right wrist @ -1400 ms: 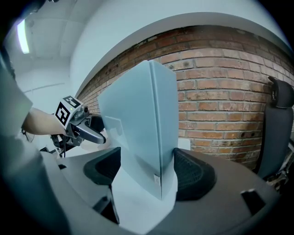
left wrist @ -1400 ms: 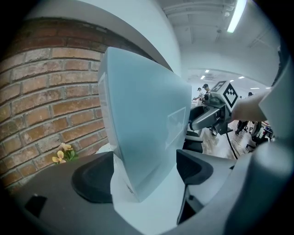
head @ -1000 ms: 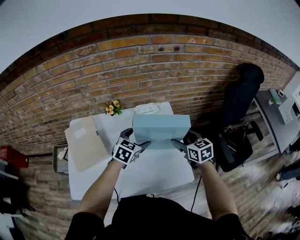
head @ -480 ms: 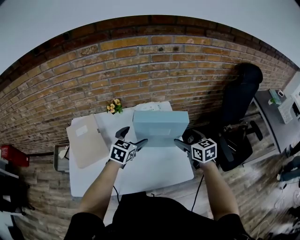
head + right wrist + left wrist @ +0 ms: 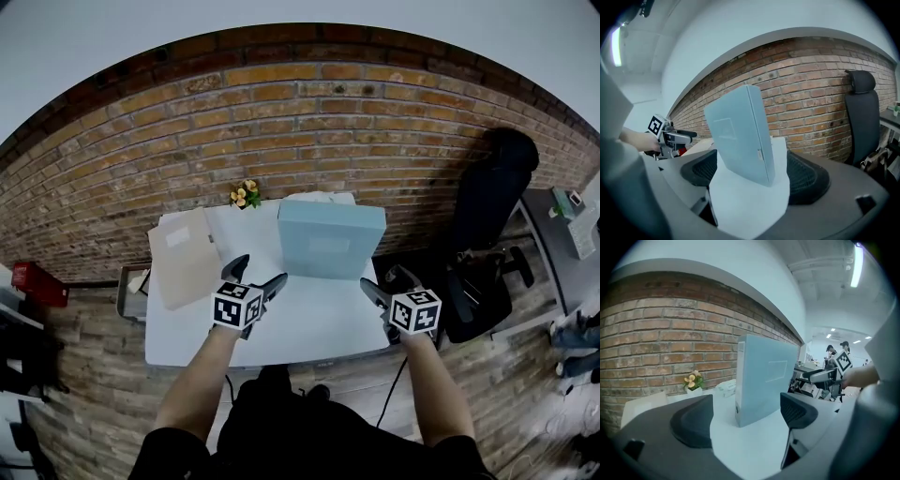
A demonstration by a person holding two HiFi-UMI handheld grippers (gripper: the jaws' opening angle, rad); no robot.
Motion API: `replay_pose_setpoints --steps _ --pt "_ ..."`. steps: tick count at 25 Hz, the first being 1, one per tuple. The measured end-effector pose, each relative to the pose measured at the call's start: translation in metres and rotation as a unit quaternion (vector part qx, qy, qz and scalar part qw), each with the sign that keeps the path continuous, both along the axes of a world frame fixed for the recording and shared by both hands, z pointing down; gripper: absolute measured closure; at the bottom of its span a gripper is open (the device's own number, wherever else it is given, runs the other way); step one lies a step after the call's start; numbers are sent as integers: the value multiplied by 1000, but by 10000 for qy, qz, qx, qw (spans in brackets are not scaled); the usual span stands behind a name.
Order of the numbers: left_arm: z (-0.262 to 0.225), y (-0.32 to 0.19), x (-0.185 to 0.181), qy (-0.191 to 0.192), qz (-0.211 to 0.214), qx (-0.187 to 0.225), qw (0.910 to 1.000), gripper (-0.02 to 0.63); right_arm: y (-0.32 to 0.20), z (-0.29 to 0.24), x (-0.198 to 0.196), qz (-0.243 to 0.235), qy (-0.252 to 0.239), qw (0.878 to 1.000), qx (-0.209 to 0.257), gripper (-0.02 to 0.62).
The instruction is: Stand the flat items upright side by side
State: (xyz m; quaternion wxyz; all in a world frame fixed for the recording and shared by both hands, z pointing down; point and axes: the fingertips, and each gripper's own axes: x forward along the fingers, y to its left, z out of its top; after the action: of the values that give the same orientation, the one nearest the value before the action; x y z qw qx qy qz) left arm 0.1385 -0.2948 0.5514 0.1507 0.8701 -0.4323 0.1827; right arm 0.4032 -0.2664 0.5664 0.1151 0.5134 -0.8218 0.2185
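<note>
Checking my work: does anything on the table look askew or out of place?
The blue case stands upright. Only the beige flat item looks odd: it lies flat and skewed near the left edge of the white table.

Even indoor light, strong fisheye distortion

A person in a black short-sleeved top (image 5: 281, 436) grips two hand-held tools. The left claw (image 5: 261, 272), at 9 o'clock, and the right claw (image 5: 382, 279), at 3 o'clock, are dark grey with ribbed black pads (image 5: 808, 180). Each carries a white cube (image 5: 236, 306) printed with black square markers. A thin black cable (image 5: 392, 384) trails from the right one.
</note>
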Motion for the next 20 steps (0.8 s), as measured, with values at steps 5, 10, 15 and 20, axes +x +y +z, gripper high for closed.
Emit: replay_pose_setpoints --steps 5,10,15,20 --pt "5 20 -37 85 -432 -112 9990 152 19 19 -9 141 -46 9998 -133 140" --pt "11 19 -85 103 -780 -134 9968 152 30 42 -51 -106 44 9992 -371 140" --pt "7 11 -145 367 -1116 -96 9930 152 35 65 -145 -676 145 9955 -649 140" --pt "8 7 -221 383 -1211 -55 9919 152 10 43 -246 -1124 237 9925 -418 140"
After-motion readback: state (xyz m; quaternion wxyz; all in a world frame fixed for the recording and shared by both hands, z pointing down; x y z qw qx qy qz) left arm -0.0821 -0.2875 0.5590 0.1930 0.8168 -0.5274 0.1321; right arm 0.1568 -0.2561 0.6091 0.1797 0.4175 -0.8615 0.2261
